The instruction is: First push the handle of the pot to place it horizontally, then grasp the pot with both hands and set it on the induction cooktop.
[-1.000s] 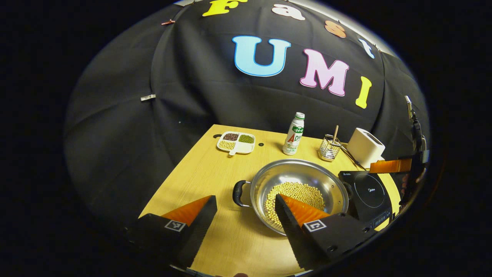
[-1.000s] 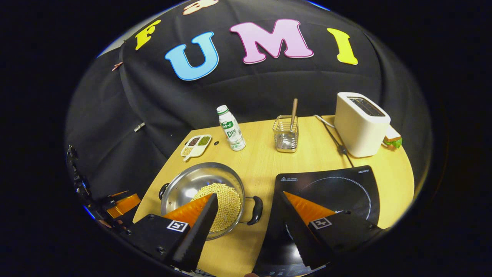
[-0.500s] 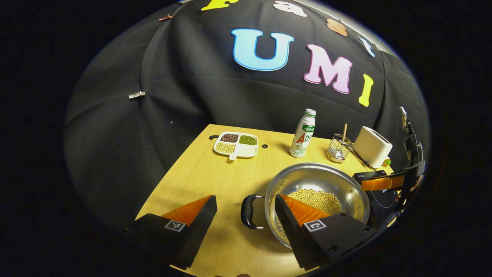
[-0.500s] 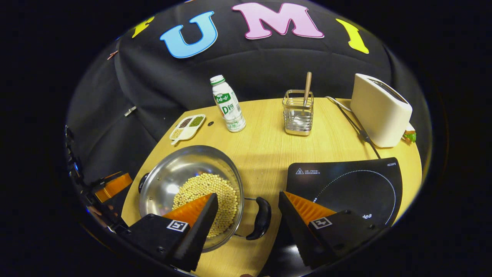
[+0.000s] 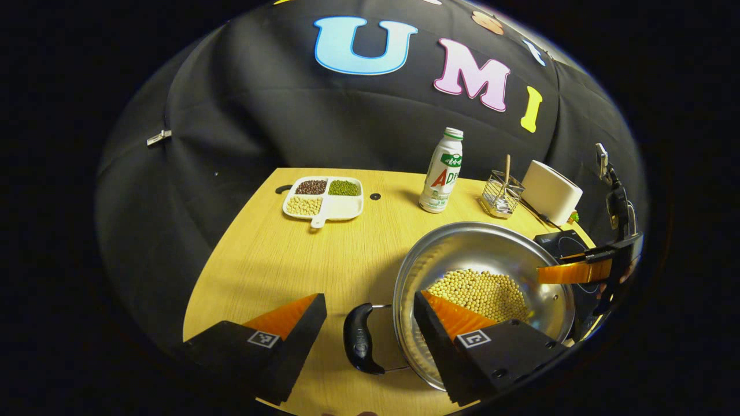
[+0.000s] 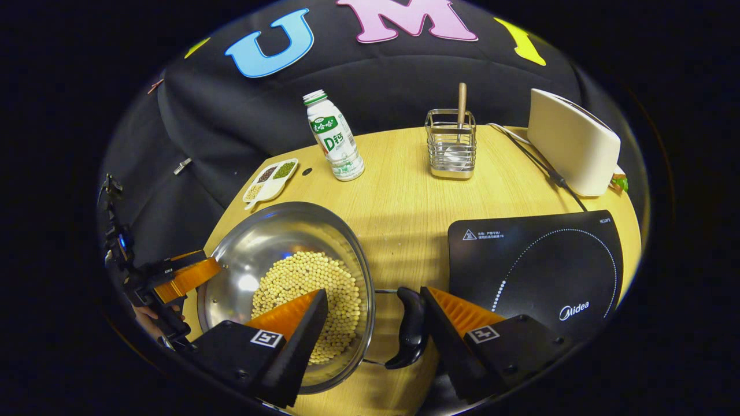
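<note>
Both grippers have their fingers spread wide, left gripper (image 5: 370,323) straddling one black handle (image 5: 358,345) of the pot (image 5: 485,260), right gripper (image 6: 373,323) straddling the other handle (image 6: 409,335). Pot's full of beans, sitting on the worktop (image 5: 300,254) just beside the induction cooktop (image 6: 537,260).

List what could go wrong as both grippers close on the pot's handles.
1. The pot holds loose soybeans; an uneven lift could tilt it and spill them.
2. The left gripper and right gripper are open, each straddling a black handle with one finger over the rim; a shallow grip may slip.
3. The induction cooktop lies close by; a low carry could hit its edge.
</note>
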Demonstrator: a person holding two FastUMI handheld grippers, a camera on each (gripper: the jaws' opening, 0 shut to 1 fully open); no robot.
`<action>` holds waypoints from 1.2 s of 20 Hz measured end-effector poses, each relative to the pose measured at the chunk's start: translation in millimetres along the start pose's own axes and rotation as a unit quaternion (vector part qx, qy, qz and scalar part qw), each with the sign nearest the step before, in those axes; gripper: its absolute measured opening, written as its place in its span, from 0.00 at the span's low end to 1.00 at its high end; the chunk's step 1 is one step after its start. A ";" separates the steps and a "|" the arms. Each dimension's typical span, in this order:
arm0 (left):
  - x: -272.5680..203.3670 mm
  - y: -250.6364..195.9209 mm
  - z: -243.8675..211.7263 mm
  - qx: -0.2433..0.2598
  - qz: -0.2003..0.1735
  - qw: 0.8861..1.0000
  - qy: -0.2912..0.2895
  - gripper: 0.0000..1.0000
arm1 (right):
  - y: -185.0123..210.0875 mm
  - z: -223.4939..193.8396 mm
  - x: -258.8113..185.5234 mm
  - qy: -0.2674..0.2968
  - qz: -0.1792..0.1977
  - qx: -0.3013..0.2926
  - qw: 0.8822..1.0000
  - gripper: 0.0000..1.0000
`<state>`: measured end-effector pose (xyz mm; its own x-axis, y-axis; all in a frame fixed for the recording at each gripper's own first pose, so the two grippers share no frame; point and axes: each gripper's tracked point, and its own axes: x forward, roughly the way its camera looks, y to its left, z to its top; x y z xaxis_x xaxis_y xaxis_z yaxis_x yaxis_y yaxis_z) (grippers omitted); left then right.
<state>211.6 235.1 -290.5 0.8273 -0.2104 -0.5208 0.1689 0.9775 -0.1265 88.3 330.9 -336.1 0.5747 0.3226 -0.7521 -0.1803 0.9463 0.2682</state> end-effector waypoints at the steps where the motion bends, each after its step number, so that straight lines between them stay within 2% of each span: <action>1: 3.1 -0.3 -4.7 -0.001 -0.005 1.000 0.009 0.95 | 0.2 0.0 0.3 0.000 -0.001 -0.002 1.000 0.99; 6: 10.6 -3.0 -27.2 -0.027 -0.032 0.998 0.044 0.93 | 0.9 -9.5 6.0 0.011 -0.013 -0.010 1.000 0.95; 10: 14.4 4.0 -35.6 -0.029 -0.033 0.997 0.060 0.89 | 8.2 -38.2 11.1 0.056 -0.012 0.012 0.998 0.78; 11: 14.9 5.7 -38.0 -0.027 -0.036 0.997 0.063 0.84 | 9.8 -45.3 13.1 0.064 -0.012 0.019 0.998 0.76; 12: 15.8 7.6 -37.8 -0.025 -0.037 0.997 0.063 0.83 | 10.9 -54.3 12.4 0.079 -0.016 0.029 0.996 0.67; 13: 15.0 8.2 -37.4 -0.023 -0.040 0.997 0.062 0.82 | 9.5 -54.0 11.8 0.068 -0.025 0.027 0.997 0.76; 19: 20.5 10.2 -33.7 -0.006 -0.046 0.997 0.065 0.70 | 7.2 -54.9 10.5 0.067 -0.039 0.050 0.996 0.71; 22: 20.9 9.1 -32.6 -0.009 -0.052 0.997 0.062 0.69 | 7.3 -55.0 10.9 0.066 -0.041 0.058 0.995 0.64; 24: 21.7 9.8 -33.9 -0.012 -0.048 0.997 0.066 0.67 | 7.8 -53.3 9.9 0.066 -0.041 0.063 0.995 0.65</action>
<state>213.0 239.5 -331.7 0.7306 -0.3047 -0.6110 0.2302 0.9524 -0.1998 50.0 342.5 -373.6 0.4717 0.2519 -0.8450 -0.0307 0.9624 0.2698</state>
